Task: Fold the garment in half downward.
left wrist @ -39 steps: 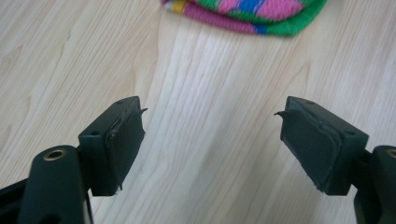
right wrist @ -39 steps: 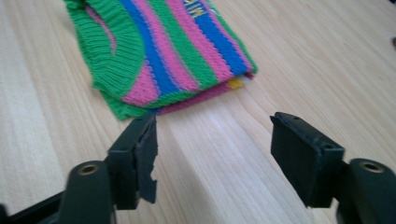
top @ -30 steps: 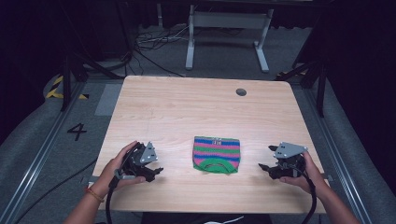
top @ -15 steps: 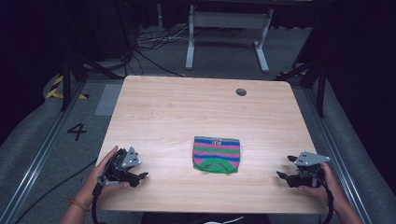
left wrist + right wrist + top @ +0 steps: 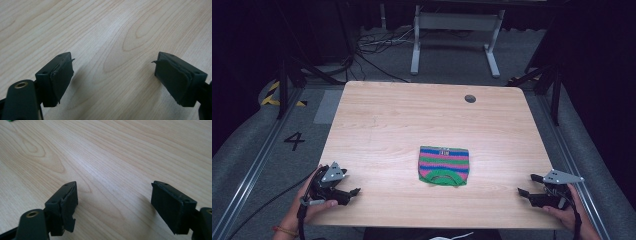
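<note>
Judging by its look, the striped knit piece (image 5: 444, 165) is light, soft and limp: it should fold and sag when you lift it, and it can slide on the smooth wood if you push instead of pinching. Take hold at an edge or corner, where a claw can close on the full thickness of fabric; the green ribbed band at the near end looks the firmest place. Two holds, one on each side, should keep it from bunching.

It lies flat on the desk (image 5: 387, 125), near the middle of the near half, between your two hands and well apart from both. It is roughly square, with horizontal blue, pink and green stripes, a curved green band along the near edge, and a small dark label at the far edge. I cannot tell whether it is a hat or a pouch.

Your left claw (image 5: 343, 192) is open and empty, low over the near left corner. Your right claw (image 5: 527, 186) is likewise open and empty at the near right edge.
</note>
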The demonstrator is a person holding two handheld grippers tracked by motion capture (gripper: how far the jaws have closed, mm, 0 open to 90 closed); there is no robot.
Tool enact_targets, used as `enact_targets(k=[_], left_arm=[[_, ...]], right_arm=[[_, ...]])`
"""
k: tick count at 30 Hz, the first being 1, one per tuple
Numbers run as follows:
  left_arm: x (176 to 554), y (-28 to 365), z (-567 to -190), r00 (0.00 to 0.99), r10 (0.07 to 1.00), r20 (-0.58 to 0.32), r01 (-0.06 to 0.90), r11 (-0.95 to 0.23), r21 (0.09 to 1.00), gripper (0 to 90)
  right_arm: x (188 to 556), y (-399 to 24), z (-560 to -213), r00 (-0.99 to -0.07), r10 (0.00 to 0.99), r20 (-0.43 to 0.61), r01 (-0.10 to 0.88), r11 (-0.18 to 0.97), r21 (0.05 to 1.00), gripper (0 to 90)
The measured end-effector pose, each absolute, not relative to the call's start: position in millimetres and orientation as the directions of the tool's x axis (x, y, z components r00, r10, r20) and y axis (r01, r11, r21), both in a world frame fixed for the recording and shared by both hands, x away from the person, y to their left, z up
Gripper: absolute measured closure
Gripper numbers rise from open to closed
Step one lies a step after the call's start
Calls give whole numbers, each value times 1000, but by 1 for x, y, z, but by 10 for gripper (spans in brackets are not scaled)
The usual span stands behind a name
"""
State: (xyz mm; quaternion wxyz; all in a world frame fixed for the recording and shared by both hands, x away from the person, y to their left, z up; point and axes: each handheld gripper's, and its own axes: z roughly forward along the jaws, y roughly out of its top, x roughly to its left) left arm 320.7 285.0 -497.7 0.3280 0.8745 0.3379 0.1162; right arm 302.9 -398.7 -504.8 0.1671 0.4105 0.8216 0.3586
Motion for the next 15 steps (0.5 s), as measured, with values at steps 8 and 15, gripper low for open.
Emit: enact_targets(k=[8, 15], left_arm=[[319, 288, -501, 704, 710, -35, 549, -512, 661, 98], [319, 288, -501, 698, 716, -27, 550, -512, 659, 93]], right_arm=[[300, -401, -505, -606, 795, 31, 565, 403, 720, 176], [301, -399, -505, -595, 803, 29, 571, 397, 719, 161]])
